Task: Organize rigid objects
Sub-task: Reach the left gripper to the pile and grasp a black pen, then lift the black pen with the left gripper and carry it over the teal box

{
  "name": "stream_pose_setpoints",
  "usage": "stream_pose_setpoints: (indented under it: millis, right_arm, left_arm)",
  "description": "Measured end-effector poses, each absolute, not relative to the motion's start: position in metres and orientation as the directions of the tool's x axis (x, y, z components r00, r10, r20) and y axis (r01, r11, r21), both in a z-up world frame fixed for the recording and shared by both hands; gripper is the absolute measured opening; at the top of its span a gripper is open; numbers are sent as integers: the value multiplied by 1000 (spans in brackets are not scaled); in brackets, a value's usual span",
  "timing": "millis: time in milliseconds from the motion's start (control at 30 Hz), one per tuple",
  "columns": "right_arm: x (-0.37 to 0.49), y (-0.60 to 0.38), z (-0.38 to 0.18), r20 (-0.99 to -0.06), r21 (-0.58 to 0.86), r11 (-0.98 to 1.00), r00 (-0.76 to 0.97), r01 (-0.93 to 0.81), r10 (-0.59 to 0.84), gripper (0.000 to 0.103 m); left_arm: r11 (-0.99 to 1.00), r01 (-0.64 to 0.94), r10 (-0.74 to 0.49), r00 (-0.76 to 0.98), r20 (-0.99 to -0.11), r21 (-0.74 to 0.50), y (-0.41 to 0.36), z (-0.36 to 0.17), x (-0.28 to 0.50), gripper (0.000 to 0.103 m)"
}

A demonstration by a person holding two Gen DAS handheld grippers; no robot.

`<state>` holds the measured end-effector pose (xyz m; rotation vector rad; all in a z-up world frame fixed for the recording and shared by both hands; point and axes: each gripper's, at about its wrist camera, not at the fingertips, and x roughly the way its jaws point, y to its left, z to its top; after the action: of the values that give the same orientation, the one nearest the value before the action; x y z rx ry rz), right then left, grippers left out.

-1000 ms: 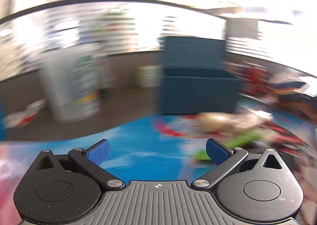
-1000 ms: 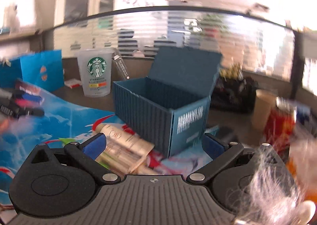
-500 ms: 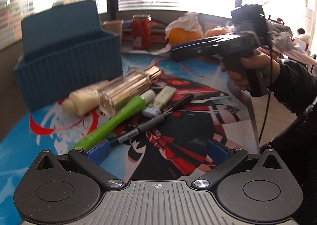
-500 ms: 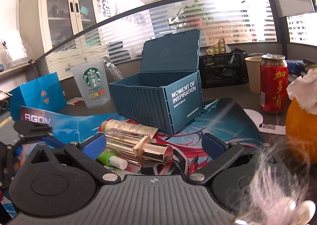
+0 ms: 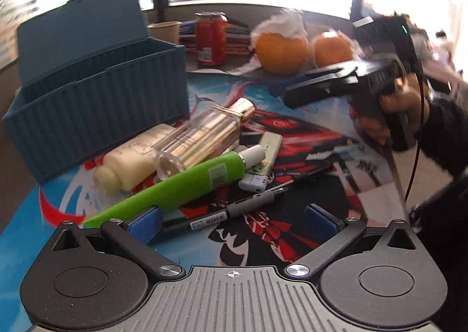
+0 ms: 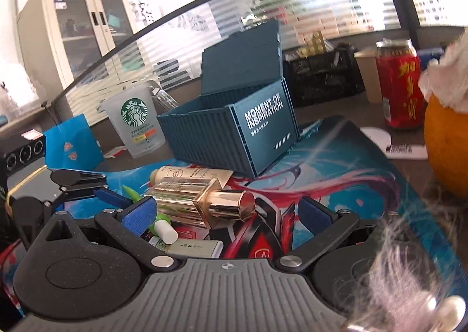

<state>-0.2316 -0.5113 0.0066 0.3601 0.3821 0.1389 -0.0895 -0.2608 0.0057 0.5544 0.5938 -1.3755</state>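
A ribbed teal box [image 5: 96, 97], a lime-green tube [image 5: 175, 188], a gold-capped bottle [image 6: 204, 203], a red can [image 5: 211, 39].

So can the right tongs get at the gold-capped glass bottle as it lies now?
Probably yes. The right tongs are open and the glass bottle lies just ahead, its gold cap between the pads, nothing on top. The green tube beside it could get nudged.

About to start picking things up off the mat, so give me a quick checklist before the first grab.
1. Blue box lid open: ok.
2. Left gripper open, empty: ok.
3. Right gripper open, empty: ok.
4. Gold-capped bottle ahead of the right gripper's fingers: ok.
5. Items separated: not ok; bottle, green tube and cream bottle lie bunched together.
6. Box has room: cannot tell.
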Motion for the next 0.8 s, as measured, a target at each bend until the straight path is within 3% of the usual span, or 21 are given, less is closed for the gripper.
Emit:
stream_pose_setpoints:
  millis: [100, 300, 500, 600, 667, 733, 800]
  right_arm:
    - [-229, -518, 4, -350, 416, 908, 913, -48, 209, 103]
    - [-228, -526, 0, -354, 469, 883, 912, -16, 205, 103]
    - [-228, -527, -1, -359, 482, 876, 910, -10, 208, 103]
    - [-227, -529, -1, -363, 486, 874, 909, -3, 205, 103]
    - [-227, -529, -1, -361, 487, 874, 910, -4, 205, 103]
    - [-227, -529, -2, -361, 489, 872, 911, 2, 201, 103]
    - [-227, -530, -2, -363, 491, 871, 911, 7, 197, 103]
  left_arm:
    - [57, 996, -703, 85, -706, 64, -269, -2, -89, 103]
    - [39, 999, -683, 37, -730, 15, -257, 1, -86, 103]
    - [70, 997, -715, 67, -696, 24, -230, -1, -113, 100]
    - [98, 995, -733, 88, -675, 24, -222, 2, -120, 80]
    - [137, 990, -728, 118, -675, 25, -222, 6, -120, 43]
    - [188, 981, -711, 164, -683, 40, -222, 10, -117, 23]
    - [186, 981, -706, 173, -687, 56, -223, 11, -119, 21]
